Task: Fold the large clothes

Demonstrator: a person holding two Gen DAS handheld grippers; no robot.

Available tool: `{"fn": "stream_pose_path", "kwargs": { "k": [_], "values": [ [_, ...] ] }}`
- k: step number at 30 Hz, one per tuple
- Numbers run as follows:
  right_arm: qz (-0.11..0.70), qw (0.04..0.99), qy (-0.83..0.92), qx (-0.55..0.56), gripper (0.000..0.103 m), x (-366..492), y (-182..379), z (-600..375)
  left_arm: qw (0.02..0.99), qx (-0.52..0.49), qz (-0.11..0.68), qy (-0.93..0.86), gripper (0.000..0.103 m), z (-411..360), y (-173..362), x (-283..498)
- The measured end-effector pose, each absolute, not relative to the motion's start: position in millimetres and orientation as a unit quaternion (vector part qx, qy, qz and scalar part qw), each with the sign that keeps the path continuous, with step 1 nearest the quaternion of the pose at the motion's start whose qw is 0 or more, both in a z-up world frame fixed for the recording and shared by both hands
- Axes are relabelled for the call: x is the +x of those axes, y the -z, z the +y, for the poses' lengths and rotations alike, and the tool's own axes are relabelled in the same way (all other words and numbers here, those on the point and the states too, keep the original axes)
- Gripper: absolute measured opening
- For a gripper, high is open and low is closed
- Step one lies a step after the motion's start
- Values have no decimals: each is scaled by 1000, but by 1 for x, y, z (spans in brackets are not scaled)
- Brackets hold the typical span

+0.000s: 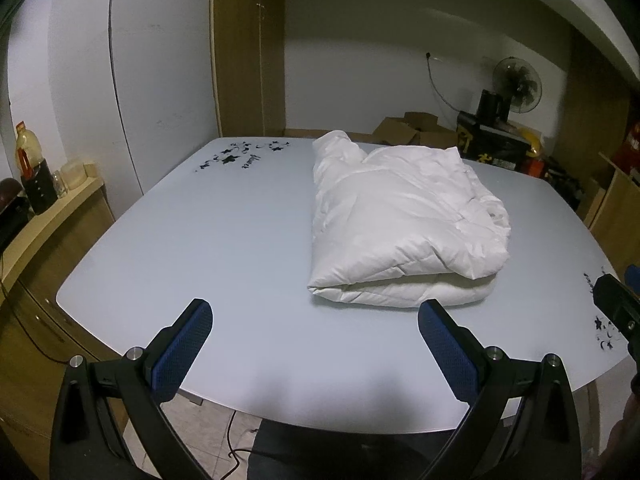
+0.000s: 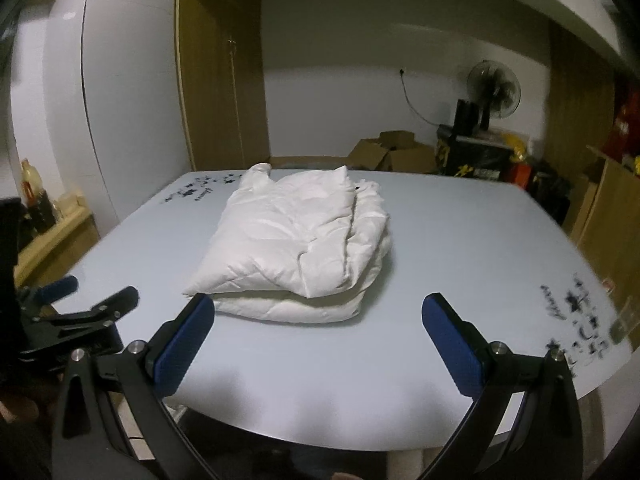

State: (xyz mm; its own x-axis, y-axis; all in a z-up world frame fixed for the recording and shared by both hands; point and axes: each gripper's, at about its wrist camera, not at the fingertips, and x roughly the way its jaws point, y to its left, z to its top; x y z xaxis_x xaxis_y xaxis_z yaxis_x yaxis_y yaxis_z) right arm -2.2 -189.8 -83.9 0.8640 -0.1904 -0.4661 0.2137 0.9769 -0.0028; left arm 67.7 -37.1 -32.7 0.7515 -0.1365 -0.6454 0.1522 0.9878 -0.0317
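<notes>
- Clearly, the white padded garment (image 1: 404, 220) lies on the pale table (image 1: 200, 240), already doubled into a thick bundle of several layers.
- Its long axis runs away from the person, from the near folded edge toward the far side of the table, where a narrower part sticks out.
- From the left gripper (image 1: 315, 320) the bundle is ahead and to the right; its near edge comes just beyond the right finger (image 1: 444, 344) in that view.
- From the right gripper (image 2: 318, 316) the bundle is ahead and a little to the left, with its near left corner just past the tip of the left finger (image 2: 188, 332).
- I judge that both grippers are about equally near; neither touches the cloth.
- On both grippers the fingers stand wide apart and hold nothing.
- The folding looks almost done to me; a last tidy or press on the top layer may be what remains.
- As for containers, open cardboard boxes (image 2: 384, 152) stand behind the table; what is inside I cannot tell.
</notes>
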Motion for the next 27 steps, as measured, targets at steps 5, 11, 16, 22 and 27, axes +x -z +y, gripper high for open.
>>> {"fn": "stream_pose_path", "kwargs": {
  "k": [5, 11, 16, 22, 27],
  "values": [
    [230, 968, 98, 28, 103, -10, 83, -188, 936, 14, 345, 74, 103, -40, 33, 66],
    [224, 965, 137, 16, 103, -12, 82, -181, 935, 23, 344, 76, 103, -42, 32, 63],
    [237, 962, 131, 35, 103, -8, 92, -177, 935, 25, 347, 70, 103, -39, 32, 64],
    [229, 966, 121, 14, 103, -10, 90, -167, 934, 25, 350, 66, 103, -37, 33, 67],
    [233, 965, 116, 11, 103, -9, 93, -164, 934, 23, 351, 66, 103, -35, 34, 68]
  ]
}}
